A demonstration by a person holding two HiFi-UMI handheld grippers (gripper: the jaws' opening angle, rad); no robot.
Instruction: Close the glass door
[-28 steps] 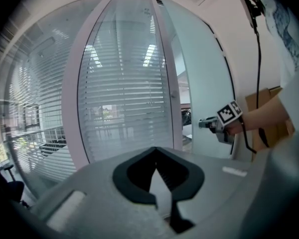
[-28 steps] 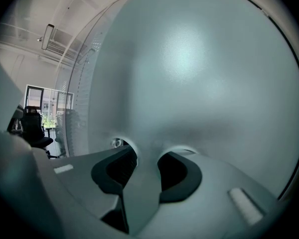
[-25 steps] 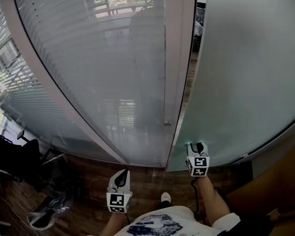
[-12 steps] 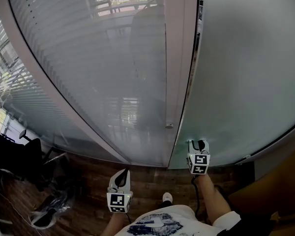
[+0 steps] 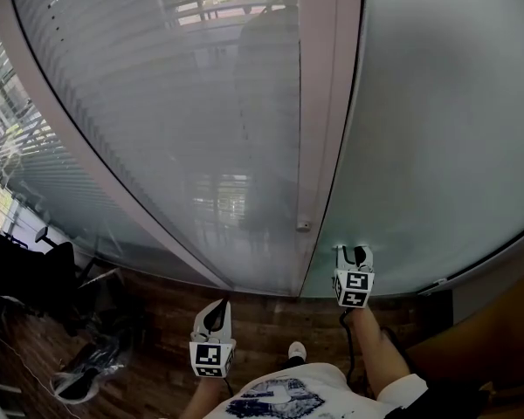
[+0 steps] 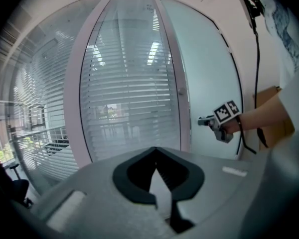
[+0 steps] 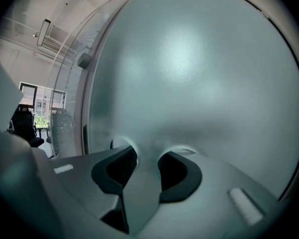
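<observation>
Head view
- Door (image 5: pixel 445 129): frosted glass, fills the right half. Its left edge lies along the frame (image 5: pixel 327 103), with only a thin dark seam between them.
- Knob (image 5: pixel 304 226): small, low on the frame.
- Blinds (image 5: pixel 175 103): behind the clear pane left of the frame.
- Right gripper (image 5: pixel 354 254): tips against the bottom of the door, near its left edge.
- Left gripper (image 5: pixel 216 308): held over the wood floor (image 5: pixel 262 317), apart from door and frame.
- Chair (image 5: pixel 26 278): dark, at the far left.
- Shoe (image 5: pixel 294 351): white toe between the two grippers.

Left gripper view
- Left gripper (image 6: pixel 156 156): jaws closed tip to tip, holding nothing.
- Ahead: blinds (image 6: pixel 124 93) and frame (image 6: pixel 172 83), well apart from the jaws.
- Right gripper (image 6: pixel 217 124): at the right, tips on the door (image 6: pixel 204 73).

Right gripper view
- Right gripper (image 7: pixel 147 158): jaws apart, gripping nothing. Both fingers (image 7: pixel 120 167) point straight at the door (image 7: pixel 204 73).
- Door: frosted surface fills nearly the whole view, very close.
- Chair (image 7: pixel 25 126): seen through the clear pane at the far left.
</observation>
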